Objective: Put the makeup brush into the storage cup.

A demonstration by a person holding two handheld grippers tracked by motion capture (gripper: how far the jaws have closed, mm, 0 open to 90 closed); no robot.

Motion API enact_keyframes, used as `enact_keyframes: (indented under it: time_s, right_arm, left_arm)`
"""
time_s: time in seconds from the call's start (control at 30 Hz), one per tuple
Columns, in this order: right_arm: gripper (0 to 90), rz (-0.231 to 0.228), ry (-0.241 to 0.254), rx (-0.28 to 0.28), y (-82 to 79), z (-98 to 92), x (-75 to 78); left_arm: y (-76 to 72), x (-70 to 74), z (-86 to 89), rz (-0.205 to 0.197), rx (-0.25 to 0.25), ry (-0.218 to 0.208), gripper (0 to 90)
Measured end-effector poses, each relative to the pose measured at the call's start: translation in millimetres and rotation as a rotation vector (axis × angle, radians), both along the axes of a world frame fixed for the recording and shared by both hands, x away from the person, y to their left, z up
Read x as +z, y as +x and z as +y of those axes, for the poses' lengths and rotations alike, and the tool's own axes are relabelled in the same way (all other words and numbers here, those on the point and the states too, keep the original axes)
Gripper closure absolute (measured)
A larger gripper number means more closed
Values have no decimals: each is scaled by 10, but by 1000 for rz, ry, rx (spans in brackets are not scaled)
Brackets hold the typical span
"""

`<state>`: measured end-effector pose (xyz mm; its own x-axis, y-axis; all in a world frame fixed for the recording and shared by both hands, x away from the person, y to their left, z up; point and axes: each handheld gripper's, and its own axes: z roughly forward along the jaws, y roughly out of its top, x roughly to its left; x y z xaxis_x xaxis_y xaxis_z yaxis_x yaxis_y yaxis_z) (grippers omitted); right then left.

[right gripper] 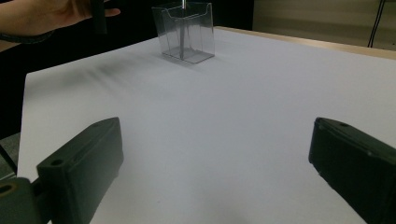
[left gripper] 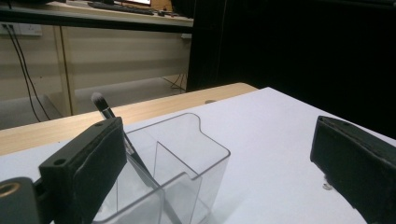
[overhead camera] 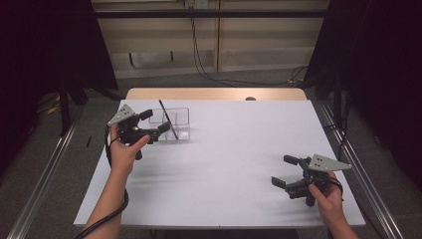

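A clear plastic divided box (overhead camera: pixel 180 117) stands on the white table (overhead camera: pixel 224 164) at the far left. A dark-handled makeup brush (overhead camera: pixel 167 118) leans upright inside it, bristles up. My left gripper (overhead camera: pixel 155 121) is open right at the box's near-left side, its jaws apart and nothing between them. In the left gripper view the box (left gripper: pixel 187 154) and the brush (left gripper: pixel 105 108) sit just beyond the open left gripper (left gripper: pixel 217 144). My right gripper (overhead camera: pixel 284 171) is open over bare table at the near right. The right gripper view has the box (right gripper: pixel 184 30) far off past the open jaws.
A wooden strip (overhead camera: pixel 214 93) runs along the table's far edge with a small dark spot (overhead camera: pixel 250 98) on it. Metal rails (overhead camera: pixel 42 179) flank both sides. Black curtains and cables on the floor lie beyond. A hand (right gripper: pixel 42 14) holds the other gripper.
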<state>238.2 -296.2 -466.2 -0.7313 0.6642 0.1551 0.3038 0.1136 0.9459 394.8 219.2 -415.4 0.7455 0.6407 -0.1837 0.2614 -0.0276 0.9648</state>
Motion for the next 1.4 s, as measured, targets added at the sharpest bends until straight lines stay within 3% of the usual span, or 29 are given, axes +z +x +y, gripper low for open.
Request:
enact_keyframes:
  time_s: [0.57, 1.4]
  right_arm:
    - [24, -1, 1, -1, -1, 2, 3]
    - [25, 0, -1, 2, 1, 10, 0]
  left_arm:
    - [-185, -126, -3, 4, -50, -12, 29]
    - [-495, -214, -63, -38, -205, 20, 8]
